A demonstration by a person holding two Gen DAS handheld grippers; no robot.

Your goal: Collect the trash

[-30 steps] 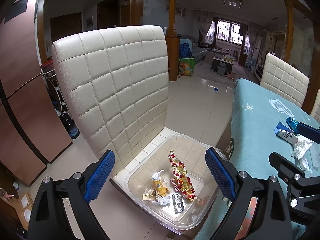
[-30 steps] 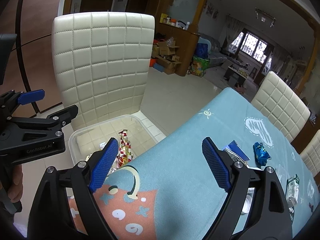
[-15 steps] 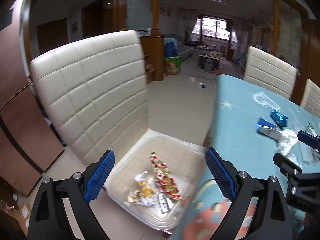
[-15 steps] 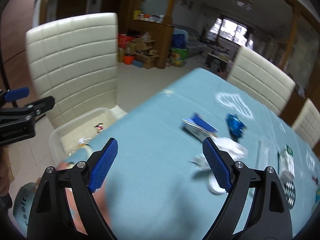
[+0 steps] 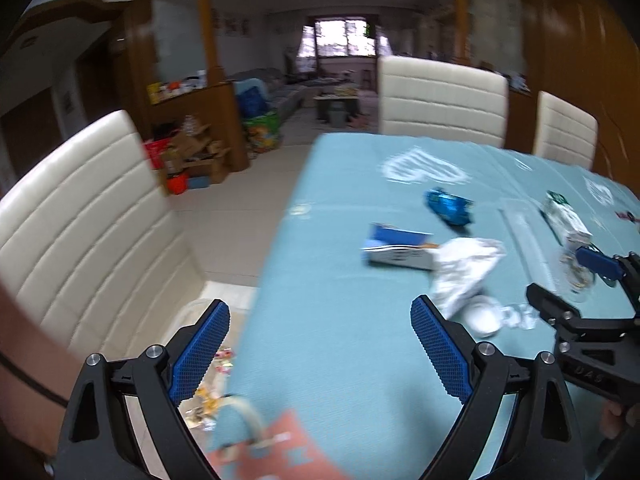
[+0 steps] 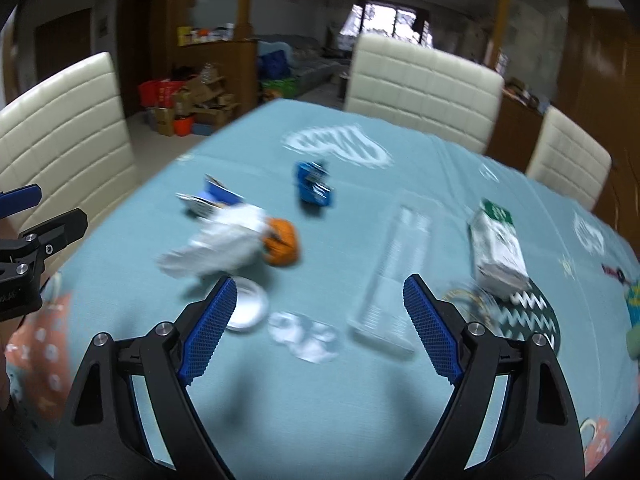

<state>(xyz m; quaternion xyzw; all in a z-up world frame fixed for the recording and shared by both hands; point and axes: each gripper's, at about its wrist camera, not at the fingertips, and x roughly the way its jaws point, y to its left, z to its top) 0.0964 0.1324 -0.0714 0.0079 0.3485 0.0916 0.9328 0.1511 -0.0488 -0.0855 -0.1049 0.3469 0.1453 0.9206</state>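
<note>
Both the left gripper [image 5: 320, 344] and right gripper [image 6: 316, 316] hang wide open and empty over the table [image 6: 320, 400]. She's between pickups, I'd say; next means closing on 1 piece, perhaps the blurred clear wrapper [image 6: 304, 334] at lower centre.

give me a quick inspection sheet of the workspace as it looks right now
surface: teal tablecloth with printed motifs, flat.
job's things: white crumpled wrapper, orange peel, blue-white carton, blue packet, clear tray, green-white pack, white lid, clear plastic piece; clear bin on the near chair holds wrappers.
clutter: nothing seen.
grippers: left gripper and right gripper both open, empty.
cables: nothing seen.
surroundings: cream chairs, stacked boxes, window.
</note>
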